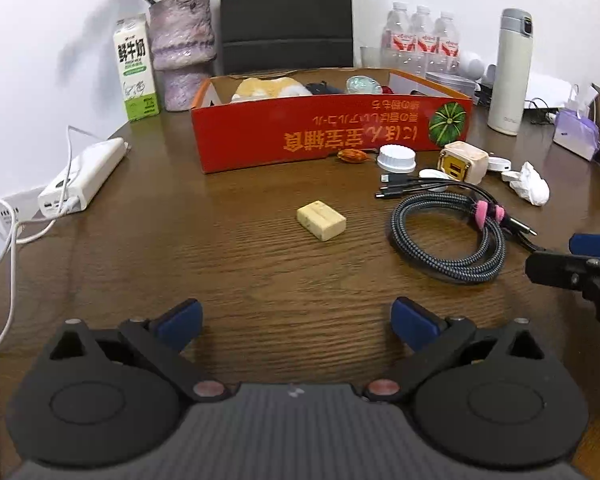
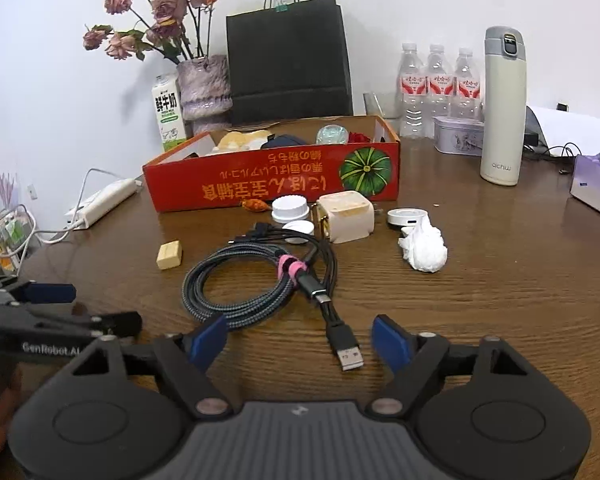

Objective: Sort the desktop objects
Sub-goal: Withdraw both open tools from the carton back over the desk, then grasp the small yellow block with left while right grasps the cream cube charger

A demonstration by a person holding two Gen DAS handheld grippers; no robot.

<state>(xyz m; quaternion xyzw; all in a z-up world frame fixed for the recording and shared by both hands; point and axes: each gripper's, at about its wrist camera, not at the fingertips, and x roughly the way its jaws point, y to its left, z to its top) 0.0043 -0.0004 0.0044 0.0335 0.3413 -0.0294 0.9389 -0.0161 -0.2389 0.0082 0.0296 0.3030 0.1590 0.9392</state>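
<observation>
Yellow block [image 1: 321, 220] ahead of left gripper [image 1: 297, 320], jaws spread.

A: Left wrist view is taken low over the brown wooden table [image 1: 260, 288], faced toward the red cardboard box [image 1: 328, 128] at the back.

B: Same for the right wrist view, just shifted rightward, closer to the grey braided cable coil [image 2: 240, 280]. Box [image 2: 272, 176], coil [image 1: 448, 236] and table [image 2: 480, 300] are shared.

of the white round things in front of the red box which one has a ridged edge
The white ridged cap, just right of the orange wrapped candy. The small disc and the puck have smooth edges.
</observation>
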